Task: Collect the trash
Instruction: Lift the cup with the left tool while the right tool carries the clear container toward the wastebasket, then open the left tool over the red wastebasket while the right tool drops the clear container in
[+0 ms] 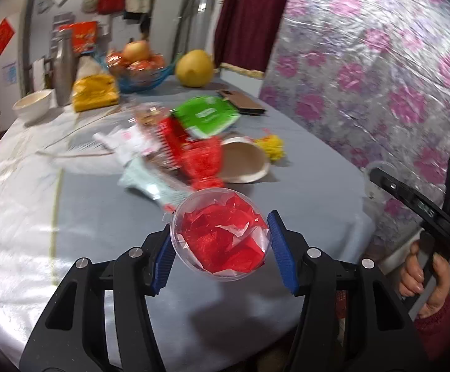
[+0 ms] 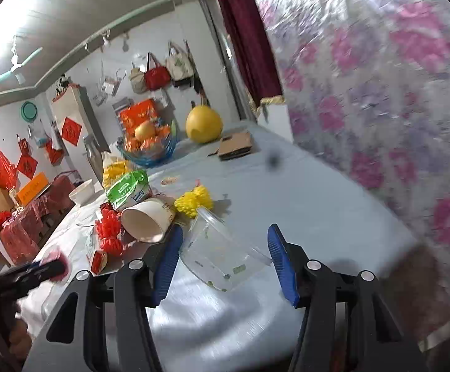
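My left gripper (image 1: 222, 248) is shut on a clear plastic cup (image 1: 194, 259) stuffed with red wrapper (image 1: 222, 235), held above the grey table (image 1: 101, 217). My right gripper (image 2: 222, 257) is open, with a clear plastic container (image 2: 225, 254) lying on its side between the fingers, touching the left one. Beyond it lie a tipped paper cup (image 2: 147, 220), yellow netting (image 2: 194, 200), red netting (image 2: 110, 229) and a green packet (image 2: 127, 189). The left wrist view shows the same litter pile: paper cup (image 1: 243, 161), red netting (image 1: 203, 158), green packet (image 1: 206, 114).
A pomelo (image 1: 194, 68), a blue fruit bowl (image 1: 141, 74), a steel bottle (image 1: 63, 65), a white bowl (image 1: 34, 104) and a cardboard piece (image 1: 243, 102) stand at the table's far end. A floral plastic-wrapped surface (image 1: 380, 62) rises along the right.
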### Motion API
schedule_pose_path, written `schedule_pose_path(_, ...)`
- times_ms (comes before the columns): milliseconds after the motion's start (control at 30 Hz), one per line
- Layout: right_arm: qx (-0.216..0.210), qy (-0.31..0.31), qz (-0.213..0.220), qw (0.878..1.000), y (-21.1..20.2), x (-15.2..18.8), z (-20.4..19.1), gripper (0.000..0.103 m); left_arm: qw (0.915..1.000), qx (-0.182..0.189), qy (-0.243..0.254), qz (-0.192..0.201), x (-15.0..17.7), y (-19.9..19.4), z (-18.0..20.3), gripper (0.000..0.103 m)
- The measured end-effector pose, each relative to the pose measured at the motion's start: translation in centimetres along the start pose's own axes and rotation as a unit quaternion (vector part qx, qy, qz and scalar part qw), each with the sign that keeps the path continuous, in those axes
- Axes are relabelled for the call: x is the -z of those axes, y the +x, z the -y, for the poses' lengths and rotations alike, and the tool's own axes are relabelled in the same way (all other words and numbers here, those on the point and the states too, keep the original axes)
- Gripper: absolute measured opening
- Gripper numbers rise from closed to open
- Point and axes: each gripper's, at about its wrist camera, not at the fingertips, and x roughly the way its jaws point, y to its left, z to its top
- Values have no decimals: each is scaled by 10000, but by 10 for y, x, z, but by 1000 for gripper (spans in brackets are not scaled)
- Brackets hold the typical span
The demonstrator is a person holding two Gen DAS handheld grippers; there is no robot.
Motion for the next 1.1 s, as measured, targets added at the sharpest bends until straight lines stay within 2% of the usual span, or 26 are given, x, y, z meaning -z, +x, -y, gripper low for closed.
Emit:
schedule_pose_path(233,421,323,209,9984,-62,25,57,56,9971,442,616,-102,-7,13,66,56)
schedule_pose_path(433,903,590,268,9938,-91,44,109,56,9868,1046,1203,-277,-5,33,143,56)
schedule_pose_path(533,1103,774,294,9904,-103,52,134,56,9784,1325,1525,-446,3,50,186,56)
schedule_pose_path(667,1337,1008,347,9853,-116,60,166,56,9623,1732,1966,-732,24,75,241,56)
schedule_pose_path(833,1545,1350,401,9779,-127,70,200,56,9416,2017,2427,-1174,55,115,299,56)
schedule_pose_path(900,1579,1431,408,9762,-128,73,209,56,9371,2098,2505,-1228,62,125,312,56)
schedule_pose_path(933,1585,1466,398,9756,-128,74,212,56,9358,2122,2533,-1230,64,132,318,57)
schedule_pose_path(967,1589,1494,385,9752,-127,76,215,56,9357,2091,2562,-1230,67,139,327,63)
schedule_pose_path(1033,1576,1539,355,9748,-126,79,218,56,9384,1982,2539,-1249,70,149,334,72)
schedule_pose_path(1100,1553,1539,330,9752,-124,82,220,56,9408,1949,2432,-1335,70,155,331,76)
